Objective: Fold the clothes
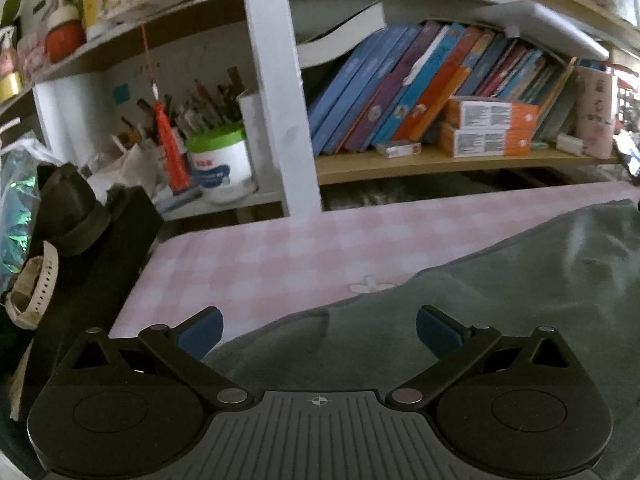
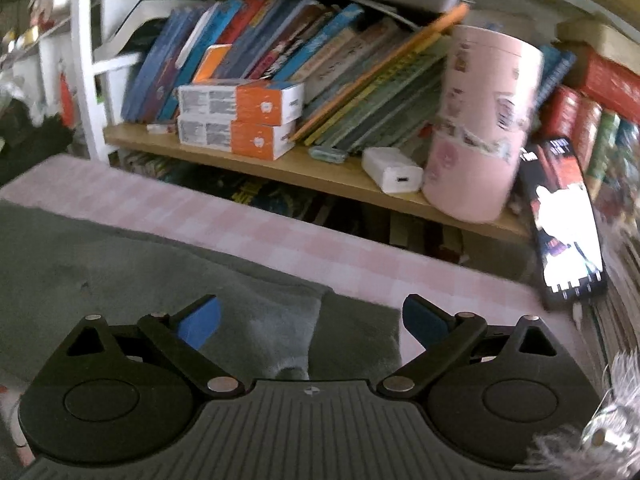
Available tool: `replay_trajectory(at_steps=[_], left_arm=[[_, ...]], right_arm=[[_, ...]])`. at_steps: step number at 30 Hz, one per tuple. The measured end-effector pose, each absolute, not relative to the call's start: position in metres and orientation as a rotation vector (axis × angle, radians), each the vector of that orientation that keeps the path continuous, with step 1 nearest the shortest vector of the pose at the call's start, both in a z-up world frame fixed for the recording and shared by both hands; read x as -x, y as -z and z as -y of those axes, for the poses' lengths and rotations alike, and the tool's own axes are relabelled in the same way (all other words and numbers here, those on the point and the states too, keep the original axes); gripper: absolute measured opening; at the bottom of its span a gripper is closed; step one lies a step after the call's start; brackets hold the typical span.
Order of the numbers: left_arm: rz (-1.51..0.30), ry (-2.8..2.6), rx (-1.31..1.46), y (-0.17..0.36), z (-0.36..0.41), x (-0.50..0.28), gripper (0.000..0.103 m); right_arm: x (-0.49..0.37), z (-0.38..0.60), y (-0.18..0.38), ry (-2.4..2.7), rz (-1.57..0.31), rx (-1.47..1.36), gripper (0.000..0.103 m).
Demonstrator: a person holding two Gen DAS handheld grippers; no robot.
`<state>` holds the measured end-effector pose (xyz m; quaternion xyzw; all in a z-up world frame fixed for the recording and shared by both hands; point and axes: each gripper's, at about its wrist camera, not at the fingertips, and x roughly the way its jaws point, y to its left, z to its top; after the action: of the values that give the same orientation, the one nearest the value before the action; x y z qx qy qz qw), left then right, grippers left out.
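While the grey-green garment [image 1: 500, 280] lies spread flat on the pink-checked surface [image 1: 256, 264], both the left gripper [image 1: 319, 334] and right gripper [image 2: 311, 322] hover over it with jaws wide apart and empty; it looks soft, light and limp, best pinched at its near corners.

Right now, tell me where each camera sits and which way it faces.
Left wrist: on the left gripper, facing the shelf over the grey garment; its open fingers show.
Right wrist: on the right gripper, facing the books over the garment's corner; open fingers show.
Shared: garment, pink checked tablecloth, orange boxes, pink canister.
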<state>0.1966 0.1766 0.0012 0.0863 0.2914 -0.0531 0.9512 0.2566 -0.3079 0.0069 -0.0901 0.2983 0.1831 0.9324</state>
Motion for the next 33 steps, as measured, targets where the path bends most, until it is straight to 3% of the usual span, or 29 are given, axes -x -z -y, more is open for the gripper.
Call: replay_trajectory(at_steps=[7,16,18,20,25,27,28,30,33], left_arm=[[-0.609,0.117,-0.183,0.005,-0.187,-0.215,0.103],[-0.64,0.175,-0.257,0.009,-0.189,-0.235,0.101],[-0.666,0.212,-0.275,0.014,-0.188,-0.242,0.095],[-0.691,0.247,-0.286,0.019,-0.187,-0.248,0.088],[-0.732,0.322,-0.192,0.025,-0.196,-0.256,0.075],[-0.748,0.363,-0.134,0.025,-0.2,-0.255,0.051],[-0.755,0.382,-0.112,0.025,-0.201,-0.255,0.046],[-0.756,0.405,-0.127,0.024,-0.195,-0.252,0.021],[-0.721,0.346,-0.181,0.017,-0.186,-0.246,0.014]], right_arm=[[-0.276,0.306,0.004,-0.395,-0.649,0.196,0.075],[-0.298,0.311,0.019,-0.411,-0.706,0.177,0.072],[-0.297,0.312,0.02,-0.414,-0.703,0.17,0.07],[-0.295,0.31,0.019,-0.423,-0.703,0.175,0.061],[-0.289,0.308,0.014,-0.436,-0.713,0.186,0.028],[-0.288,0.308,0.013,-0.435,-0.719,0.18,0.02],[-0.286,0.307,0.012,-0.43,-0.717,0.186,0.016],[-0.282,0.303,0.011,-0.419,-0.71,0.199,0.013],[-0.274,0.297,0.007,-0.392,-0.672,0.222,0.011]])
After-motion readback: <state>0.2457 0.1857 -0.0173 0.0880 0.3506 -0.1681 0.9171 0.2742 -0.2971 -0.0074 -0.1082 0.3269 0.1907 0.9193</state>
